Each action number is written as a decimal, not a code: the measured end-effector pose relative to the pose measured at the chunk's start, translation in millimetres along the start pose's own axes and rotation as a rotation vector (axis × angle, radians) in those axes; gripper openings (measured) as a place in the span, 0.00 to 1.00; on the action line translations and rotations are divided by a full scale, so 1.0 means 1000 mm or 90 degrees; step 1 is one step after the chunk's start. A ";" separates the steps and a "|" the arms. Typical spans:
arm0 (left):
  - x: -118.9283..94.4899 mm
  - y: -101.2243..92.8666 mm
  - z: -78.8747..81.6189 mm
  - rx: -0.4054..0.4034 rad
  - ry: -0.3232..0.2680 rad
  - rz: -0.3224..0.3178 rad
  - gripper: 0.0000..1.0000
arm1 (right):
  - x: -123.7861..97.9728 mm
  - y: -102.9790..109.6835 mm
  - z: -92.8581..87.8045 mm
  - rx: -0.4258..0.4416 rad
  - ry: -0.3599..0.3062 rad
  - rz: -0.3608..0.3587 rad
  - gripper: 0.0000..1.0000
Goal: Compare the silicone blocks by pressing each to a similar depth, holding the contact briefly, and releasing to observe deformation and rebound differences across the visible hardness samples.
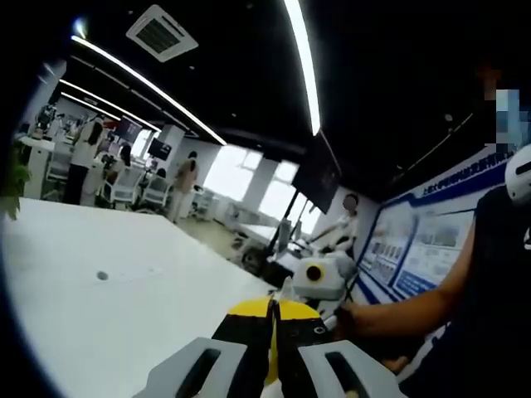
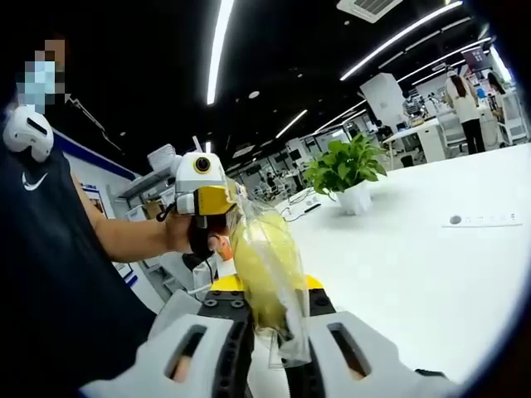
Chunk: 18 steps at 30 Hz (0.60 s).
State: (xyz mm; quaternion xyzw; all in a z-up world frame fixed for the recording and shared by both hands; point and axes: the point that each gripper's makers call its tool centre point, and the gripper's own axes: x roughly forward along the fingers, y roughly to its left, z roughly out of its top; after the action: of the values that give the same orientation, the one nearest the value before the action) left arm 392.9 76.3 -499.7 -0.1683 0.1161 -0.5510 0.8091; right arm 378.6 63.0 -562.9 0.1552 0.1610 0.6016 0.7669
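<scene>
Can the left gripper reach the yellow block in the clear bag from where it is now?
Probably yes. In the right gripper view, the left gripper already sits against the top of the bagged yellow block, whose lower part the right gripper clamps; nothing lies between them.

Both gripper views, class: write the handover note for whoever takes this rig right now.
Right gripper: shut on a yellow block in a clear bag, held up over the white table.
Left gripper: jaws together, a sliver of yellow between them; it also grips the bag's far end.
Done: bagged block lifted between both grippers.
Left: whether any pressing has been done can't be told; other samples are yet to be found.
</scene>
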 end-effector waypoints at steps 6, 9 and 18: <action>0.003 -0.001 -0.003 0.014 -0.003 -0.005 0.00 | -0.003 0.000 -0.002 0.001 0.012 0.000 0.03; 0.006 -0.001 -0.009 0.020 0.019 -0.010 0.01 | -0.002 0.000 -0.007 0.004 0.029 0.003 0.03; 0.004 0.000 -0.012 0.011 0.030 -0.013 0.00 | 0.000 0.002 -0.010 0.016 0.038 0.010 0.02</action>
State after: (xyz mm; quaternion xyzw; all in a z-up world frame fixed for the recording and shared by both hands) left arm 390.2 70.7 -510.4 -0.1492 0.1287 -0.5639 0.8020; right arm 372.4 63.8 -571.1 0.1477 0.1900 0.6100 0.7550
